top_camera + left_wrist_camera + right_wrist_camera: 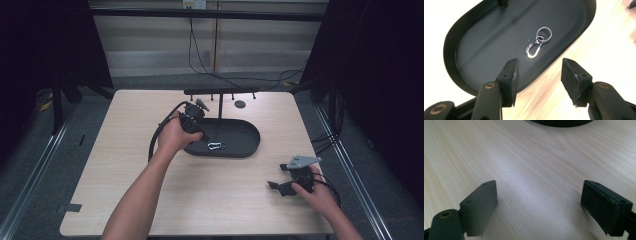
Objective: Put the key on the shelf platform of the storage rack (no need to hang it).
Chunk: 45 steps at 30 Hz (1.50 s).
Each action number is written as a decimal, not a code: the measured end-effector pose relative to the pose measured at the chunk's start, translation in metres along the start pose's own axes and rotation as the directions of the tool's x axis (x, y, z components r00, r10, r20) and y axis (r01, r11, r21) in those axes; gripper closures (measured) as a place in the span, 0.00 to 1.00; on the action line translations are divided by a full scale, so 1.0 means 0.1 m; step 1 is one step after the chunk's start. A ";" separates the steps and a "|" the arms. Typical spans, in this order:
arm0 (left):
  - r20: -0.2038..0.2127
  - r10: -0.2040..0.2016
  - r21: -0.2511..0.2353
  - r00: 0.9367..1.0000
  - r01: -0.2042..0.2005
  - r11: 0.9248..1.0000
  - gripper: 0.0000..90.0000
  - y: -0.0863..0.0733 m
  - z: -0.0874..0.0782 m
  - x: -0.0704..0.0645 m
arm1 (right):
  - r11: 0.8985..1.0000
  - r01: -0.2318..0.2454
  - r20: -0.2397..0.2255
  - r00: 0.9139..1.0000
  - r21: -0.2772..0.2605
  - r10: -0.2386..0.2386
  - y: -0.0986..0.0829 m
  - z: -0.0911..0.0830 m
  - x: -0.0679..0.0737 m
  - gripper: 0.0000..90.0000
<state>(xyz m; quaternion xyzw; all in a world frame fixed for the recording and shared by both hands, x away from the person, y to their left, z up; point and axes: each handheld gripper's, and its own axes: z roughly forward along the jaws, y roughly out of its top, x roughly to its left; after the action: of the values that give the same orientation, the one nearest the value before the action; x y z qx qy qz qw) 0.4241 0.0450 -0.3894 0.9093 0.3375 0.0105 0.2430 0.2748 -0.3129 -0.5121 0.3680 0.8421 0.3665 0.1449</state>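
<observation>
Left gripper [537, 75] held over near rim of black tray [474, 37], jaws spread, nothing gripped. Key clip [534, 50] with ring lies flat in tray, just ahead of jaws, long axis pointing away and slightly right. Right gripper [537, 207] spread, well apart over bare table [524, 157]. Left judged nearer.

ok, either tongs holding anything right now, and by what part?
Nothing held. The left tongs are open above the keyring clip lying in the black tray; the right tongs are open over bare table.

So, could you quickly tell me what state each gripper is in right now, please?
Left gripper: open, empty, above the black tray.
Right gripper: open, empty.
</observation>
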 end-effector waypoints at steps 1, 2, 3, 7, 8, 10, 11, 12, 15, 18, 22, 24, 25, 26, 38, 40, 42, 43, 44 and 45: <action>-0.001 0.000 0.002 1.000 0.000 1.000 0.52 -0.01 -0.01 0.00 | 1.000 0.000 0.000 1.000 0.000 0.000 0.00 0.00 0.00 0.15; -0.002 0.002 0.001 1.000 -0.002 1.000 0.51 -0.01 -0.02 0.00 | 1.000 0.000 0.000 1.000 0.000 0.000 0.00 0.00 0.00 0.15; -0.001 0.004 0.003 1.000 -0.004 1.000 0.51 -0.02 -0.03 0.00 | 1.000 0.000 0.000 1.000 0.000 0.000 0.00 0.00 0.00 0.15; 0.001 0.003 -0.003 1.000 -0.003 1.000 0.49 -0.06 -0.05 0.01 | 1.000 0.000 0.000 1.000 0.000 0.000 0.00 0.00 0.00 0.15; 0.001 0.004 -0.001 1.000 -0.004 1.000 0.49 -0.07 -0.06 0.01 | 1.000 0.000 0.000 1.000 0.000 0.000 0.00 0.00 0.00 0.15; 0.006 -0.002 0.002 1.000 0.001 1.000 0.48 -0.09 -0.06 0.01 | 1.000 0.001 0.000 1.000 0.000 -0.001 0.00 0.00 0.00 0.15; 0.002 0.008 0.008 1.000 -0.008 1.000 0.47 -0.09 -0.06 0.02 | 1.000 0.000 0.000 1.000 0.000 0.000 0.00 0.00 0.00 0.15; 0.005 0.004 0.005 1.000 -0.004 1.000 0.46 -0.10 -0.06 0.02 | 1.000 0.000 0.000 1.000 0.000 0.000 0.00 0.00 0.00 0.15; -0.006 0.011 0.002 1.000 -0.011 1.000 0.43 -0.13 -0.07 0.04 | 1.000 0.000 0.000 1.000 0.000 0.000 0.00 0.00 0.00 0.15; -0.012 0.012 0.002 1.000 -0.012 1.000 0.41 -0.16 -0.09 0.05 | 1.000 0.002 0.000 1.000 0.001 -0.002 0.00 0.00 0.00 0.15; -0.015 -0.005 -0.013 1.000 0.005 1.000 0.36 -0.19 -0.10 0.07 | 1.000 0.002 -0.001 1.000 0.001 -0.002 0.00 0.00 0.00 0.15; -0.018 -0.003 -0.014 1.000 0.003 1.000 0.34 -0.21 -0.10 0.08 | 1.000 0.002 0.000 1.000 0.001 -0.002 0.00 0.00 0.00 0.15; -0.021 -0.008 -0.017 1.000 0.007 1.000 0.33 -0.22 -0.11 0.08 | 1.000 0.002 -0.001 1.000 0.001 -0.002 0.00 0.00 0.00 0.15; -0.022 -0.009 -0.018 1.000 0.009 1.000 0.32 -0.23 -0.11 0.08 | 1.000 0.002 0.000 1.000 0.001 -0.002 0.00 0.00 0.00 0.15; -0.018 -0.020 -0.025 1.000 0.020 0.999 0.28 -0.37 -0.13 0.12 | 1.000 0.002 0.000 1.000 0.001 -0.002 0.00 0.00 0.00 0.15; -0.021 -0.020 -0.021 1.000 0.019 1.000 0.28 -0.39 -0.14 0.12 | 1.000 0.002 -0.001 1.000 0.001 -0.002 0.00 0.00 0.00 0.15; -0.023 -0.020 -0.021 1.000 0.019 1.000 0.28 -0.41 -0.14 0.13 | 1.000 0.002 0.000 1.000 0.001 -0.002 0.00 0.00 0.00 0.15; -0.023 -0.020 -0.020 1.000 0.019 1.000 0.28 -0.43 -0.15 0.14 | 1.000 0.002 0.000 1.000 0.001 -0.002 0.00 0.00 0.00 0.15; -0.021 -0.025 -0.023 0.999 0.025 0.999 0.28 -0.44 -0.15 0.14 | 1.000 0.002 0.000 1.000 0.001 -0.002 0.00 0.00 0.00 0.15; -0.024 -0.024 -0.023 0.999 0.023 0.999 0.28 -0.45 -0.15 0.15 | 1.000 0.002 0.000 1.000 0.001 -0.002 0.00 0.00 0.00 0.15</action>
<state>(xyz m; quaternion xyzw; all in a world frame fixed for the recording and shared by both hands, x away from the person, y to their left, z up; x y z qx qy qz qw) 0.4051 0.0905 -0.3982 0.9024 0.3509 0.0225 0.2491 0.2749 -0.3131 -0.5120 0.3672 0.8427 0.3660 0.1449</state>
